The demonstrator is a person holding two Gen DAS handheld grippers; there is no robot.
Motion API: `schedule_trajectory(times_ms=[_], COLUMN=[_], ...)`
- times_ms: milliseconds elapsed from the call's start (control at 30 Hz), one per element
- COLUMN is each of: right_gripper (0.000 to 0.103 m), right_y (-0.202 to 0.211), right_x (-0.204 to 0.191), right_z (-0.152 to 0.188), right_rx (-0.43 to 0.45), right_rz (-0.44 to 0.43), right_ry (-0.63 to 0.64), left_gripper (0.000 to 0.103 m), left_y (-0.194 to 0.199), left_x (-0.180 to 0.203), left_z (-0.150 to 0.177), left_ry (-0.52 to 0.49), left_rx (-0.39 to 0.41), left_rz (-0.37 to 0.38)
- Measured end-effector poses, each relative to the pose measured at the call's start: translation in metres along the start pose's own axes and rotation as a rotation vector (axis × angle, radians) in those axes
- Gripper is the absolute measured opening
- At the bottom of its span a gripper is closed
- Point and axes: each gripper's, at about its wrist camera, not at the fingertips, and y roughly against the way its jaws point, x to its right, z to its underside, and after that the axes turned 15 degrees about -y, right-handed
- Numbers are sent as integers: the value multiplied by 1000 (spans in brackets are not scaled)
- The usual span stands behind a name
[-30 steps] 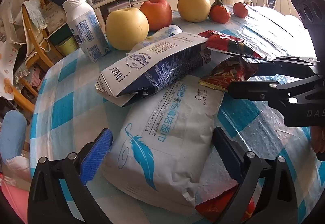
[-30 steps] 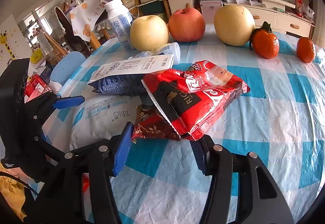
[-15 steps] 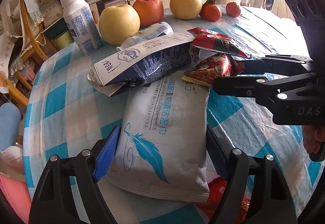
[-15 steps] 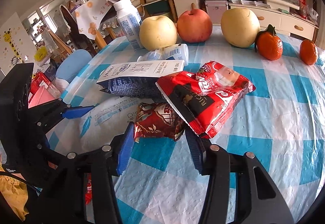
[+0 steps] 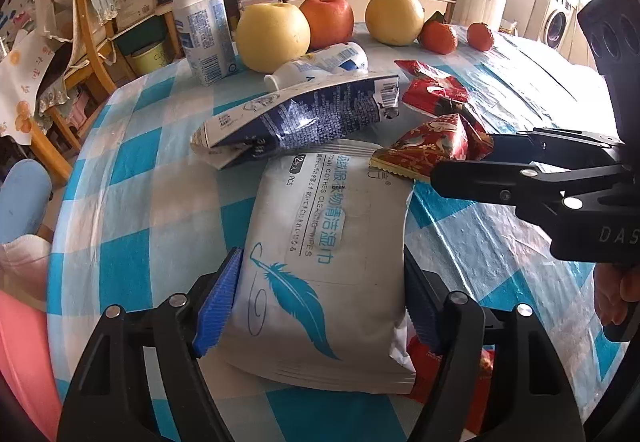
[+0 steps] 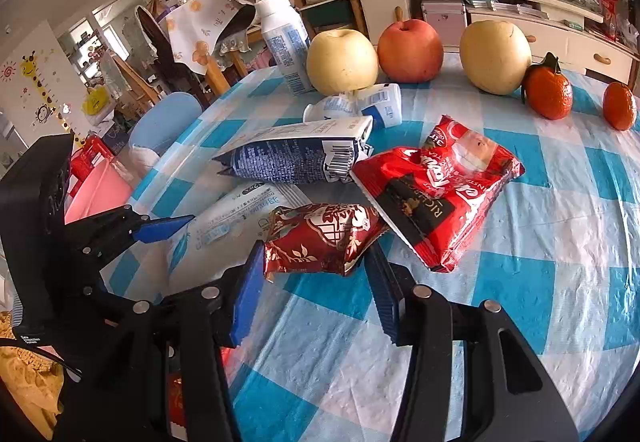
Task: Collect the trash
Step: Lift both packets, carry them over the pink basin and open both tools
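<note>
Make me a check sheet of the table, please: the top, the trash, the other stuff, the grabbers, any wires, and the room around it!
Surface: round table under a blue-and-white checked plastic cloth.
Job's things: white wet-wipes pack with a blue feather; flattened blue-and-white milk carton; small dark-red patterned foil packet; bigger red snack bag; tipped small white bottle.
Clutter: two yellow apples, one red apple, two small oranges, upright white bottle.
Grippers: left gripper has just been closing, pads against the wipes pack's sides; right gripper is shut on the foil packet.
Cables: nothing seen.
Surroundings: wooden chairs, crowded shelf, washing machine.
</note>
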Motion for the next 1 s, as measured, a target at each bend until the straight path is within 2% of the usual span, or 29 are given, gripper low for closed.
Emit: schedule_trajectory(times_ms=[533,1000], right_gripper=[49,49], right_y=[21,45], right_x=[-33,-62], right_z=[17,36], right_rx=[61,129], right_rz=[-13,17], right_ry=[106,146], left_gripper=[74,74], left_y=[40,85], left_x=[3,-35], left_z=[34,48], left_ry=[136,276], left_rx=[62,157], left_rz=[38,-22])
